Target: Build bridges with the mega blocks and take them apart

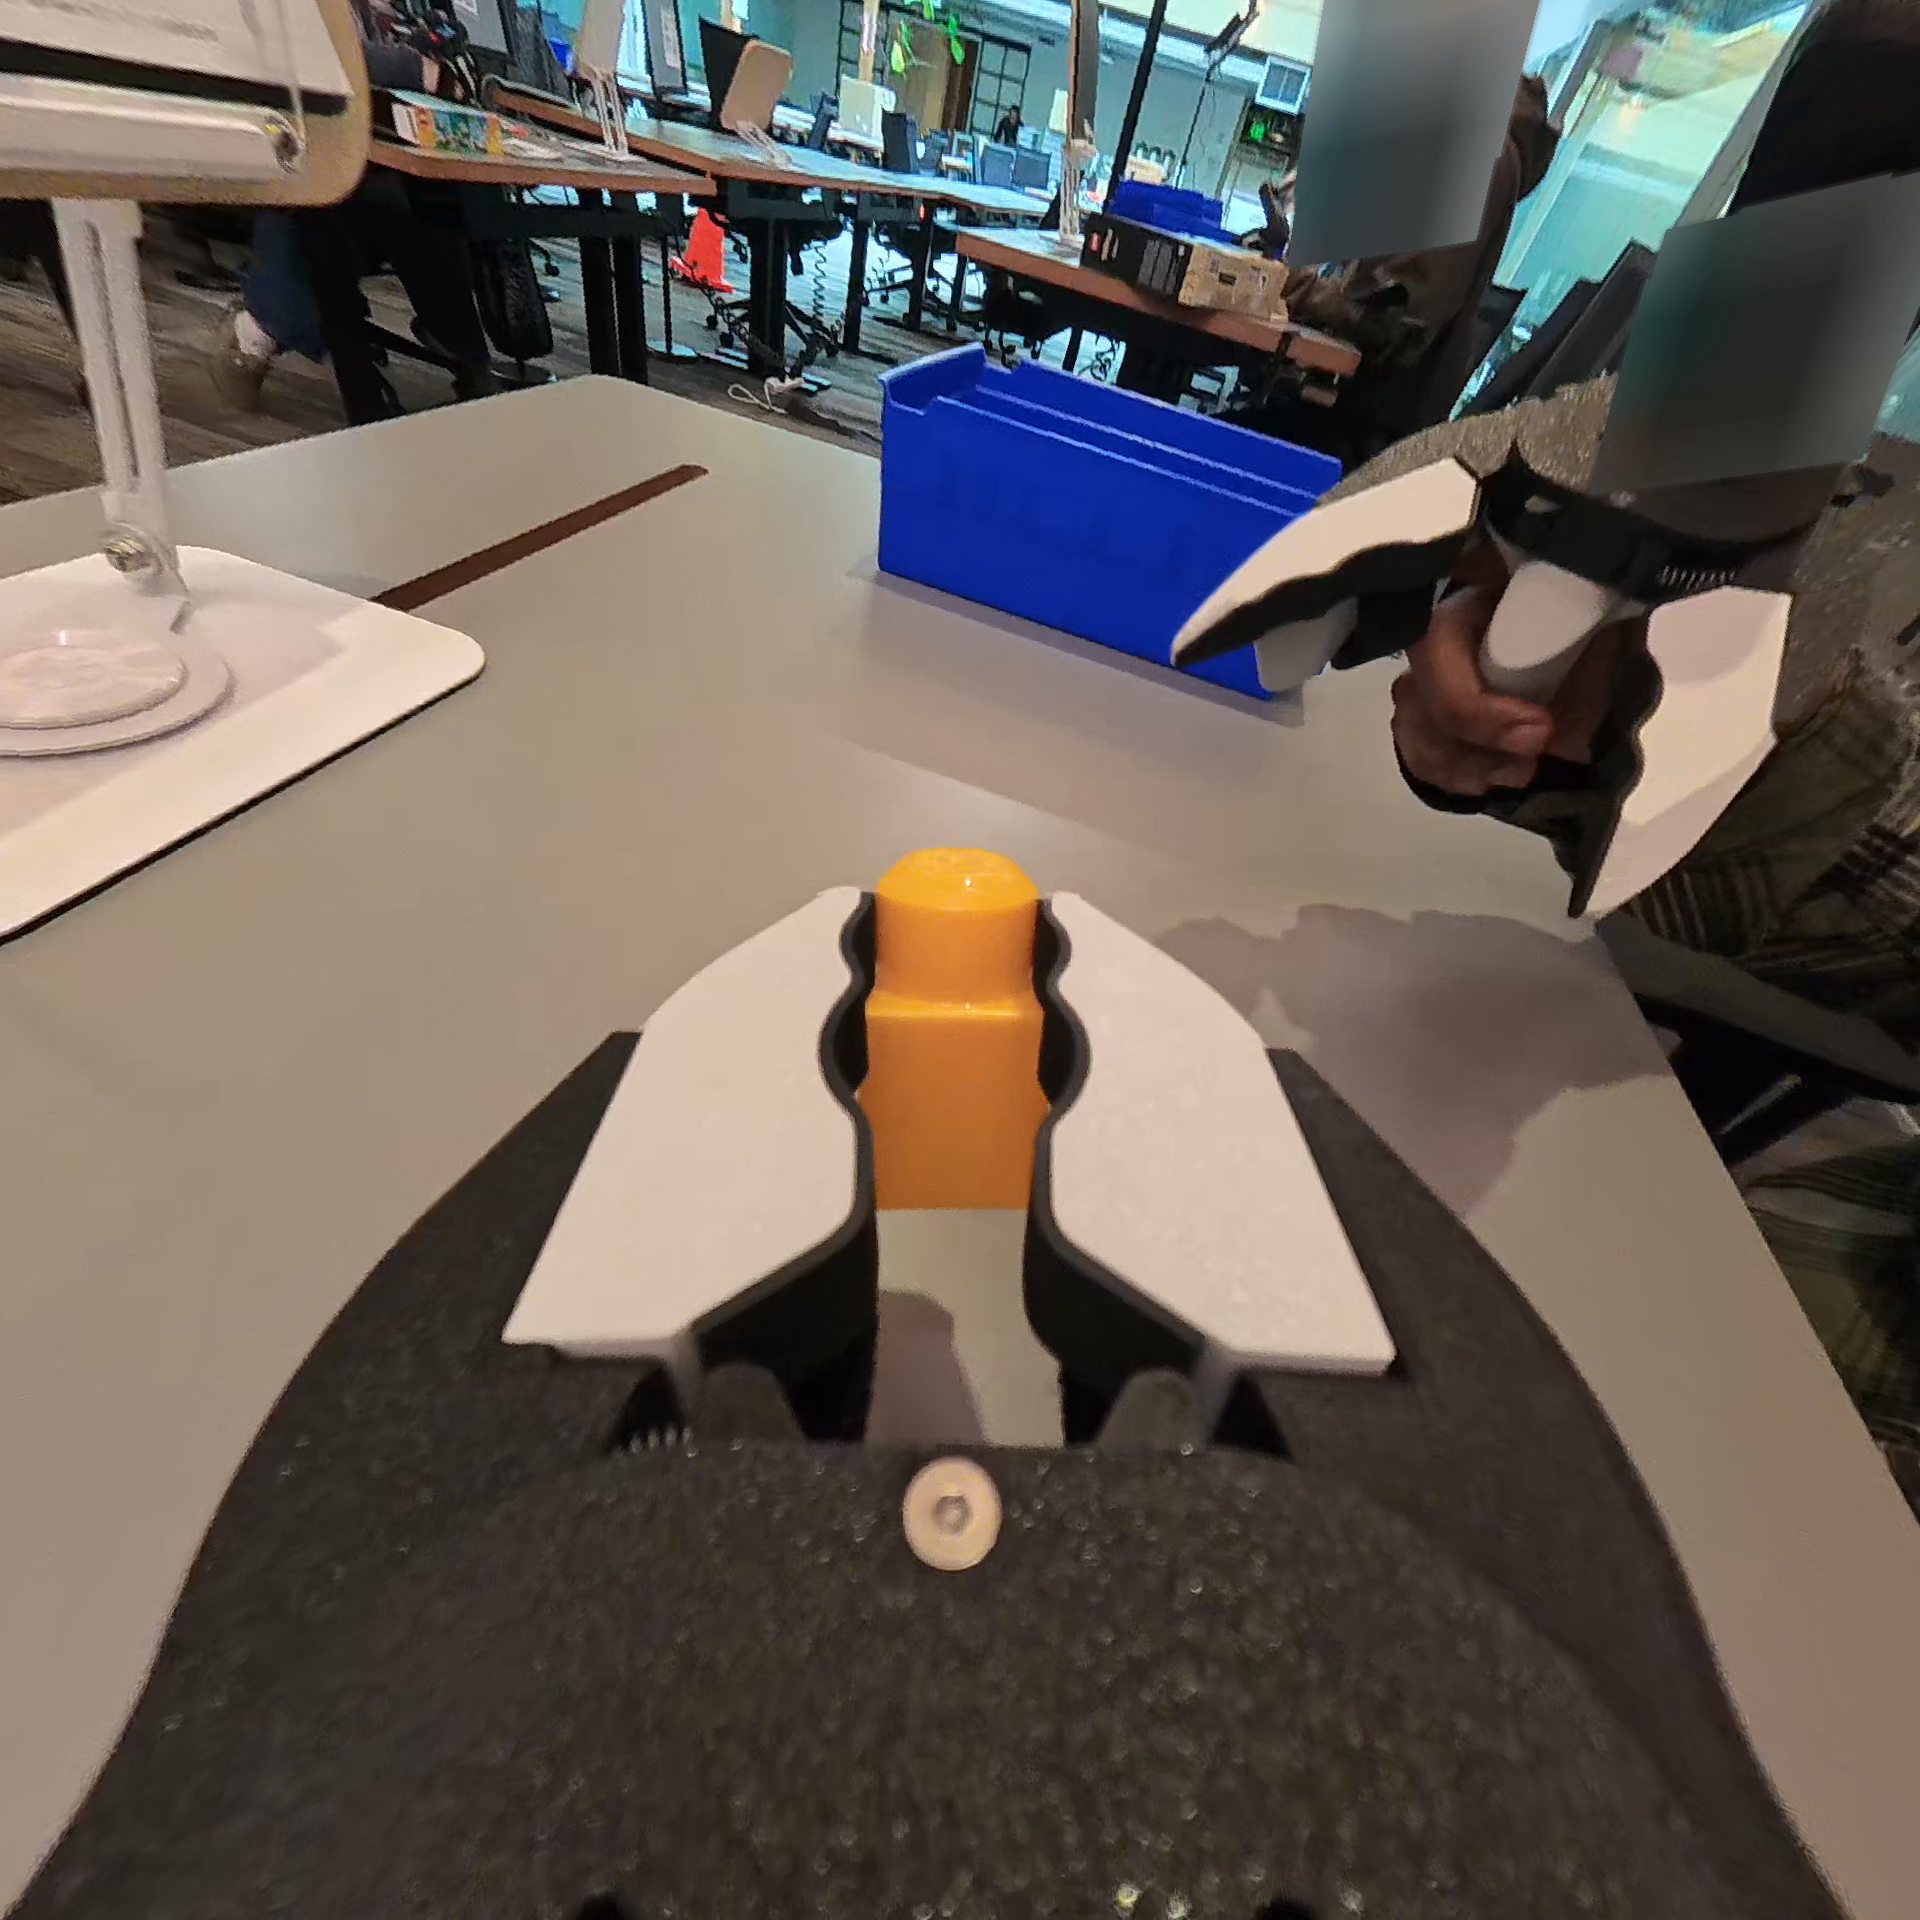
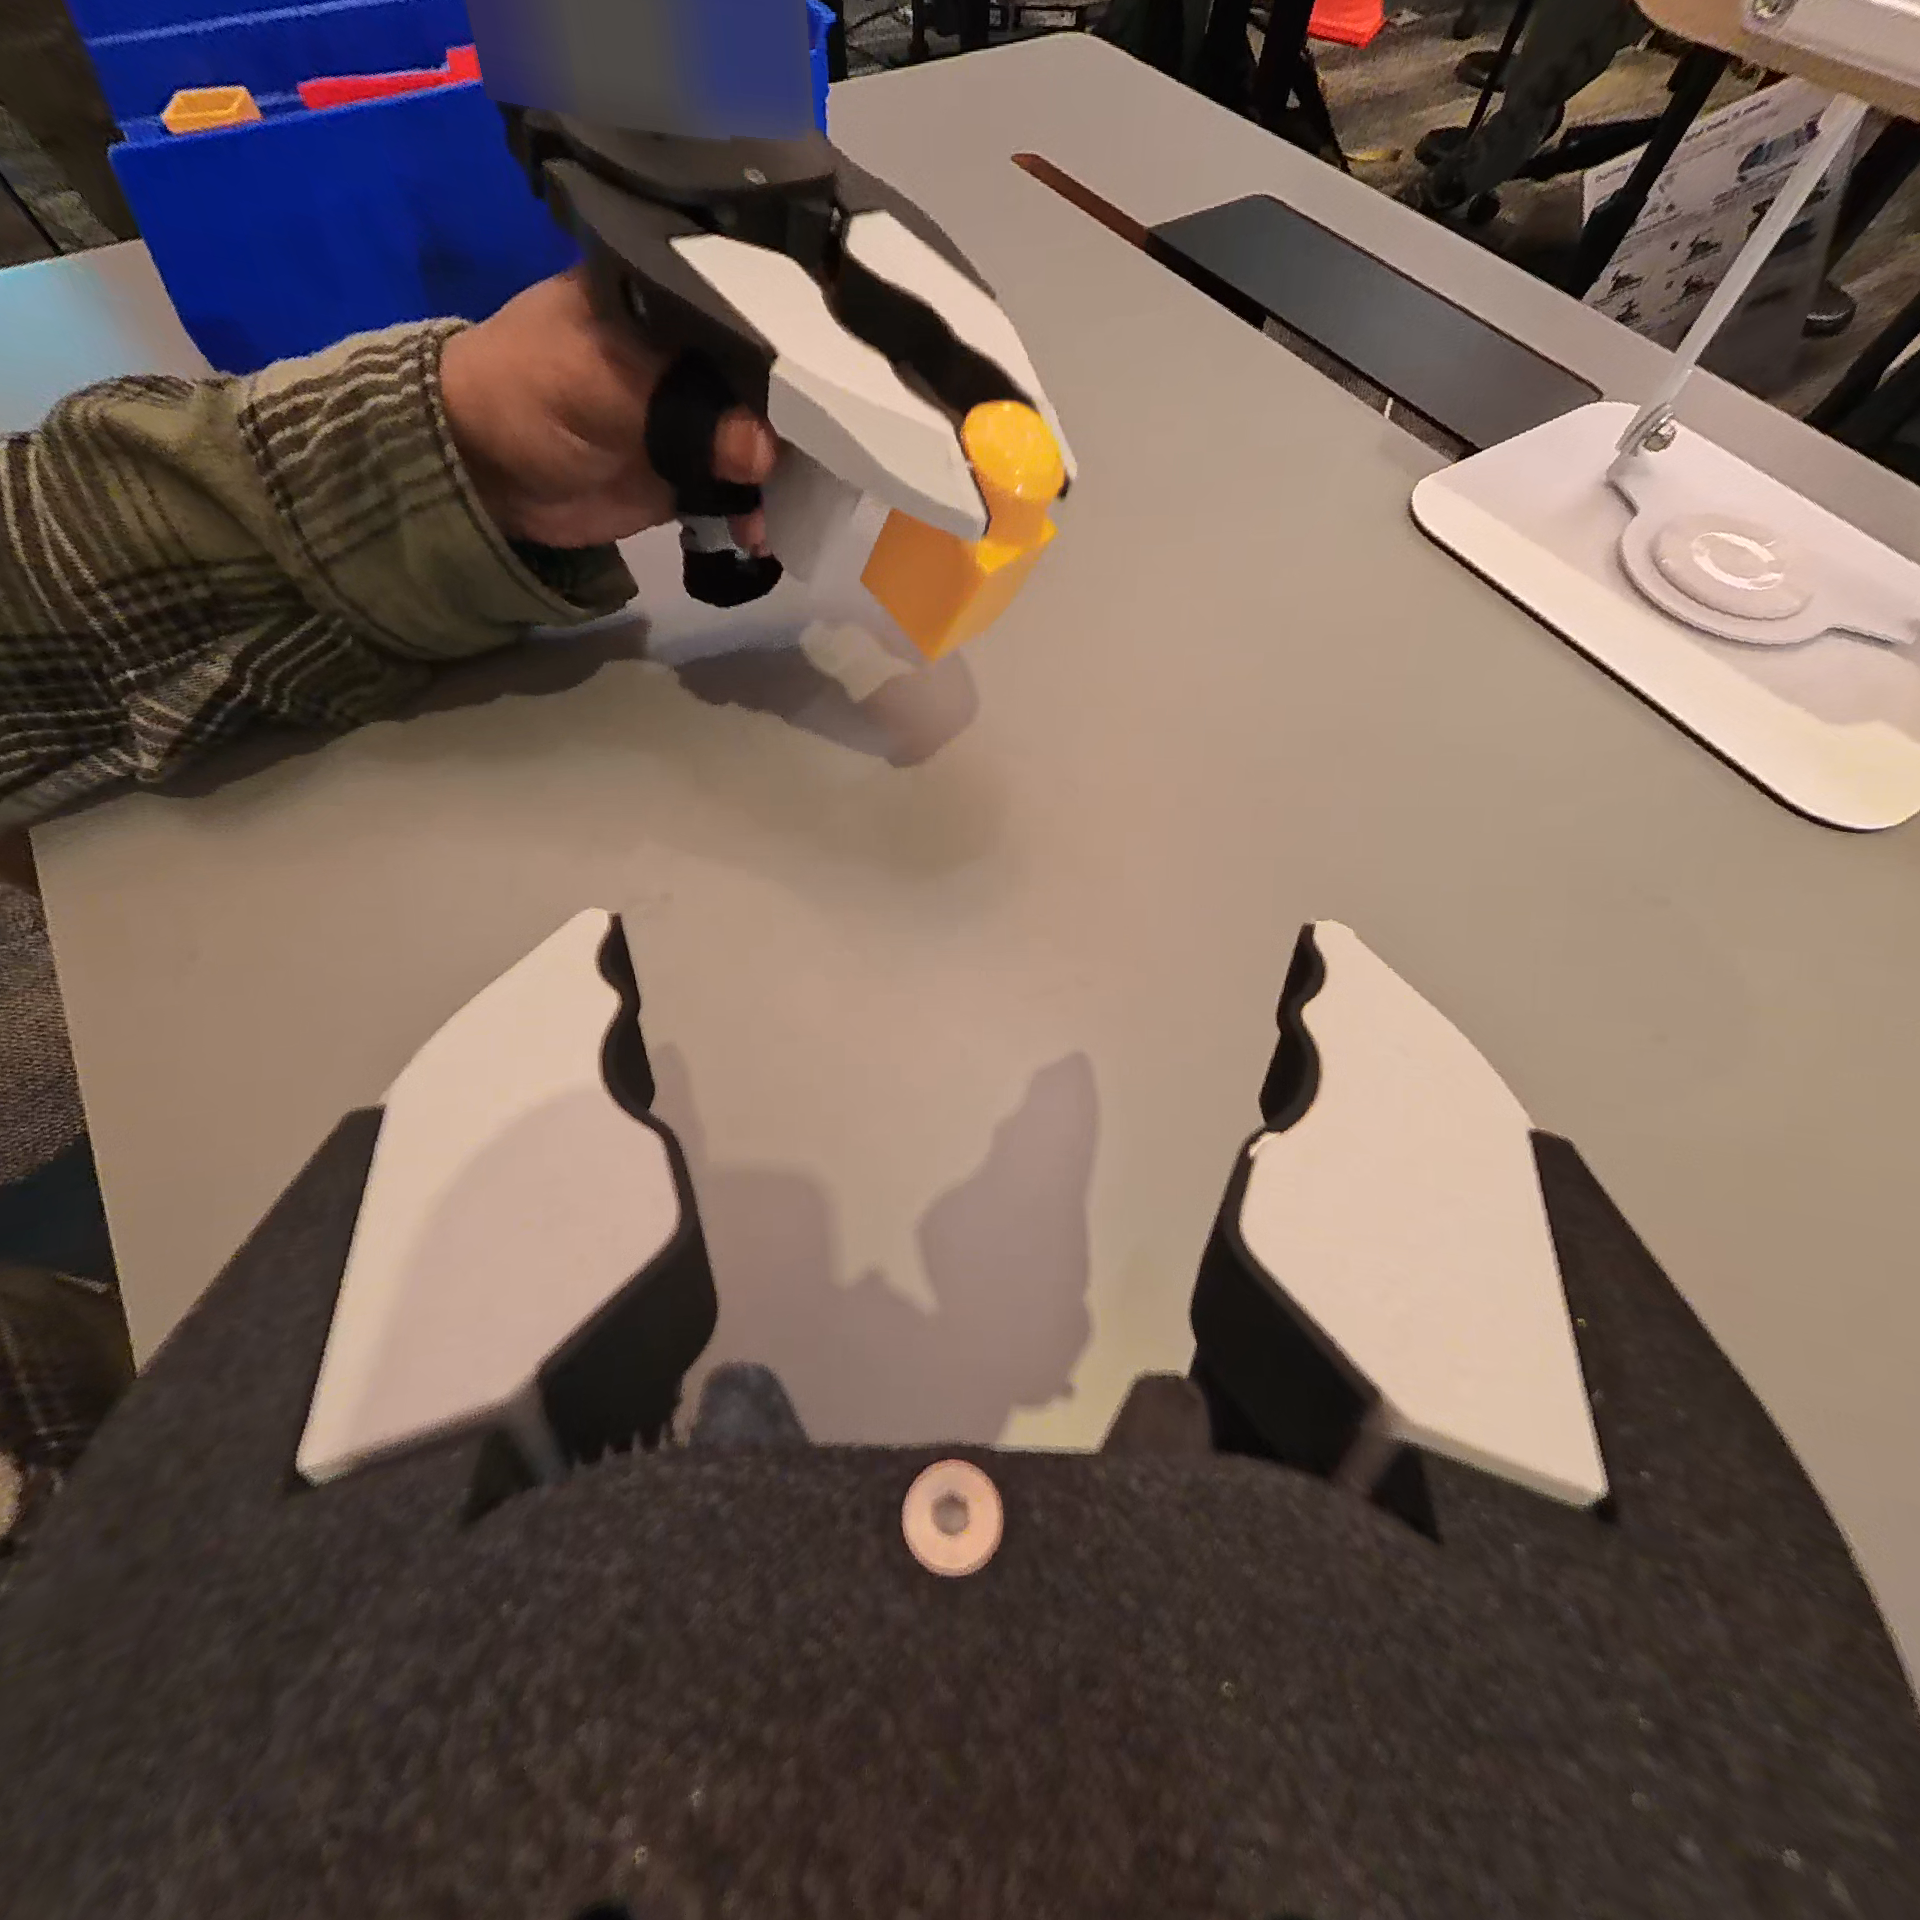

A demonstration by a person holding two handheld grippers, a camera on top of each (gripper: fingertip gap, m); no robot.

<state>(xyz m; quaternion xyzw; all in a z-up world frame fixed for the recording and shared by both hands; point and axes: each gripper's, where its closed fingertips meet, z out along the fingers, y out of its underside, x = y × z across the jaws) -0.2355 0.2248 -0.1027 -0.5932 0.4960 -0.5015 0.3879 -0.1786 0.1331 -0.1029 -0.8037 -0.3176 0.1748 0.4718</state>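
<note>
The left gripper (image 1: 956, 914) is clenched on a single orange block (image 1: 954, 1081), the two white fingers (image 1: 727, 1122) pressing its sides so that the round stud pokes out past the tips; from the right wrist view the same block (image 2: 961, 561) hangs tilted in the air, clear of the grey table (image 2: 1247, 810), with its square body below the tips. The hand (image 2: 561, 416) on that gripper's handle comes out of a plaid sleeve (image 2: 208, 561) resting on the table edge. The right gripper (image 2: 956, 935) is spread wide and grips nothing, only bare tabletop and its own shadow between the fingers (image 2: 499, 1195); the left wrist view shows it (image 1: 1226, 634) in the air near a blue bin (image 1: 1060, 499). In that bin (image 2: 312, 229) lie another orange block (image 2: 211, 107) and a red piece (image 2: 395, 83). Farther right stand a white stand base (image 2: 1683, 613) and a dark flat panel (image 2: 1371, 312). A printed sheet (image 2: 1704, 208) bears writing too blurred to read.
</note>
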